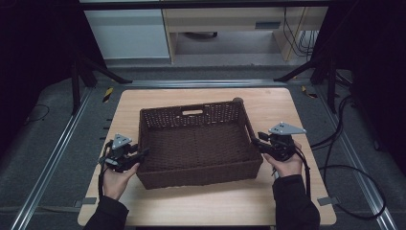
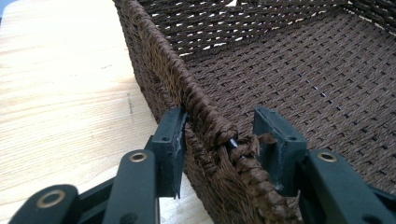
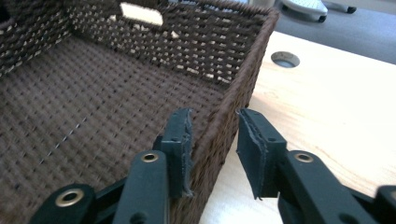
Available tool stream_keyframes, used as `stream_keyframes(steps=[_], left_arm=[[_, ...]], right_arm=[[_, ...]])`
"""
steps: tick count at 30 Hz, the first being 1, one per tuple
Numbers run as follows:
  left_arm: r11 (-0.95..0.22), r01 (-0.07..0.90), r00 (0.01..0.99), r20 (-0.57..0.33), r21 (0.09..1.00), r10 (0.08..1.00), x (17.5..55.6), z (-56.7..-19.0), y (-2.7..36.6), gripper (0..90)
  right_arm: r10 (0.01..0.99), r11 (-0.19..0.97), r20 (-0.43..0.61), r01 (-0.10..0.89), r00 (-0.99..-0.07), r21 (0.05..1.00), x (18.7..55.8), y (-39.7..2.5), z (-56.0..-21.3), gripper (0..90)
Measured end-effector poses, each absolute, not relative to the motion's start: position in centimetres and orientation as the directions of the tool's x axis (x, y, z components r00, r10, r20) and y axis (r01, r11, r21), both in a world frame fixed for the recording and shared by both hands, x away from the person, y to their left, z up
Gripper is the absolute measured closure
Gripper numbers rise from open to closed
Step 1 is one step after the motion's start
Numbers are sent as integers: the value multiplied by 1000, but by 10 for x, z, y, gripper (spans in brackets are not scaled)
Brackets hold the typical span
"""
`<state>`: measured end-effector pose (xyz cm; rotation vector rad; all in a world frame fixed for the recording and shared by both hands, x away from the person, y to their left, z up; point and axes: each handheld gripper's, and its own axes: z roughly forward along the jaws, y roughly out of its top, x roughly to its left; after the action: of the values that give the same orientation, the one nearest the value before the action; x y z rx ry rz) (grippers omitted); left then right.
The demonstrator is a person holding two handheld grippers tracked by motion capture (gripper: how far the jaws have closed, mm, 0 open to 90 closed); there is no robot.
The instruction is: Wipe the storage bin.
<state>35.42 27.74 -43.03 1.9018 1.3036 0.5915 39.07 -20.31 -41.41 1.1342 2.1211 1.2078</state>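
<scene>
An empty brown wicker basket (image 1: pixel 191 111) with a cut-out handle in its far wall sits mid-table. My left gripper (image 1: pixel 142 154) is at its left wall, near the front corner. In the left gripper view the gripper (image 2: pixel 219 140) is open, its jaws straddling the braided rim (image 2: pixel 205 119); the outer jaw touches the weave and the inner one stands just off it. My right gripper (image 1: pixel 255 142) is at the right wall. In the right gripper view it (image 3: pixel 215 140) is open astride the basket's wall (image 3: pixel 233 100), one jaw inside and one outside, with a gap on the outer side.
The light wooden table (image 1: pixel 215 201) has bare room in front of the basket and strips on either side. A round hole (image 3: pixel 285 59) lies in the tabletop by the basket's far right corner. Black cables (image 1: pixel 344 167) trail over the floor at right; metal rails flank the table.
</scene>
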Motion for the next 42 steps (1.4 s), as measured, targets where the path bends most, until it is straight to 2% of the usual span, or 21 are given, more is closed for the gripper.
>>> stream_keyframes(steps=[6, 7, 11, 15, 19, 28, 33, 42], left_arm=[[-206, 585, 370, -32, 784, 928, 353, -429, 277, 584], [-215, 580, 370, -18, 786, 929, 352, -427, 279, 625], [-202, 588, 364, -33, 784, 931, 353, -427, 286, 648], [-203, 586, 358, -26, 785, 933, 353, -427, 290, 672], [-201, 593, 354, -28, 780, 935, 351, -426, 294, 682], [-216, 596, 359, -16, 773, 933, 345, -425, 301, 687], [-229, 596, 367, -7, 769, 930, 346, -425, 303, 682], [-231, 595, 371, -8, 770, 929, 347, -427, 303, 678]], right_arm=[[829, 286, 9, 437, -560, 853, 393, -195, -419, 677], [825, 302, 2, 443, -565, 844, 391, -191, -419, 682], [813, 298, 16, 439, -582, 848, 385, -190, -416, 683], [822, 275, 18, 424, -570, 863, 385, -189, -413, 645], [811, 301, 10, 432, -584, 850, 386, -180, -418, 678], [803, 298, 27, 440, -596, 848, 377, -174, -418, 691], [799, 286, 34, 429, -600, 857, 374, -174, -412, 639], [861, 227, 16, 414, -508, 881, 370, -212, -409, 492]])
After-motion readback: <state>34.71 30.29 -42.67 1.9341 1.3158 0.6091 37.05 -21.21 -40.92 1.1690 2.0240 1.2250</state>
